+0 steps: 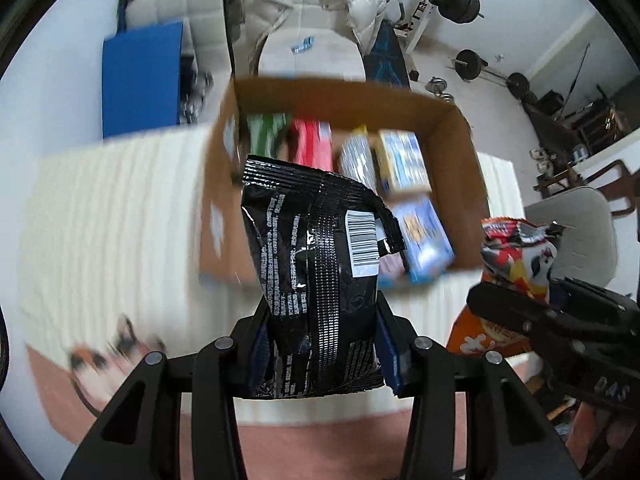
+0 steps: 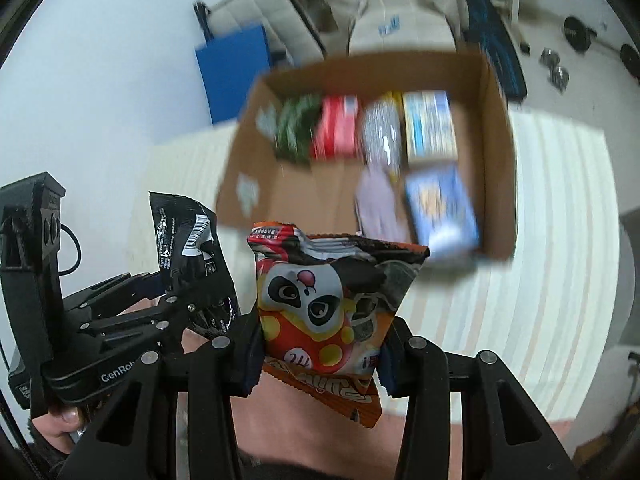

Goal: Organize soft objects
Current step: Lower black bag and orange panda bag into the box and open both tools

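The left gripper is clamped on a black snack bag, its 2 fingers pinching the lower part so the crimped top stands beyond the tips. The right gripper likewise grips an orange panda snack bag low down, with the top seam past its fingertips. Both bags look light, puffy and crinkly; the film is likely slippery, so a pinch across the flat body near a seam seems safer than squeezing the air-filled middle. Ahead of both pairs of fingers lies the open cardboard box on a ribbed white mat. Packets fill its far and right-hand parts; bare floor shows on the near left. The near wall is the edge to clear.
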Motion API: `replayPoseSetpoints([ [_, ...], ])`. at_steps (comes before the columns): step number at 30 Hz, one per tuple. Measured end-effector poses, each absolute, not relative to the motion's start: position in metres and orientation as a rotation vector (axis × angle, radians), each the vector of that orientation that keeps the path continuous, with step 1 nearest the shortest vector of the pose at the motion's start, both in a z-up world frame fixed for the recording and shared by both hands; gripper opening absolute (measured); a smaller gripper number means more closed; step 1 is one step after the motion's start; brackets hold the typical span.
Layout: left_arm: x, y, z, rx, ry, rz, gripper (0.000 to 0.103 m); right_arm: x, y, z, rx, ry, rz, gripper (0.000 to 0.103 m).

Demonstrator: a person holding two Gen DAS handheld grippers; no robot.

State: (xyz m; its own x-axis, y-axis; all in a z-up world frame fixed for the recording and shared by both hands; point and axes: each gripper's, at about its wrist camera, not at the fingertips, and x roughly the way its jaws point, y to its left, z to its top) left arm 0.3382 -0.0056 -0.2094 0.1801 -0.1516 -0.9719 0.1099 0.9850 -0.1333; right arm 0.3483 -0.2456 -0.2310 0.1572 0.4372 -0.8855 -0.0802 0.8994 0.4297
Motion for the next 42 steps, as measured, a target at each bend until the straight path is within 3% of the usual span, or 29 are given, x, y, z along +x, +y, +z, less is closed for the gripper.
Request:
replayPoseSetpoints([
  [8, 0.444, 0.002, -0.275, 0.021, 1.595, -0.120, 0.042, 0.411, -0.172, -0.311, 0.387, 1.435, 0.335, 0.047],
  [20, 0.471, 0.007, -0.377, 0.051, 1.861, -0.098, 0.043, 0.441, -0.126, -0.405, 0.375, 1.593, 0.313, 0.047],
  [32, 0.470, 0.005, -0.389, 0.071, 1.903, -0.115, 0.044, 0.447, -0.102, -0.424, 0.319, 1.603, 0.307, 0.049],
  [34, 0.469, 0.007, -0.389, 0.067, 1.913, -0.104, 0.044, 0.445, -0.101, -0.420, 0.305, 1.602, 0.303, 0.057],
  [36, 0.470, 0.013, -0.385, 0.048, 1.908, -0.098, 0.044, 0.439, -0.108, -0.407, 0.285, 1.601, 0.278, 0.075],
  [42, 0.464, 0.028, -0.373, 0.016, 1.882, -0.096, 0.048, 0.429, -0.113, -0.392, 0.265, 1.610, 0.269, 0.075],
])
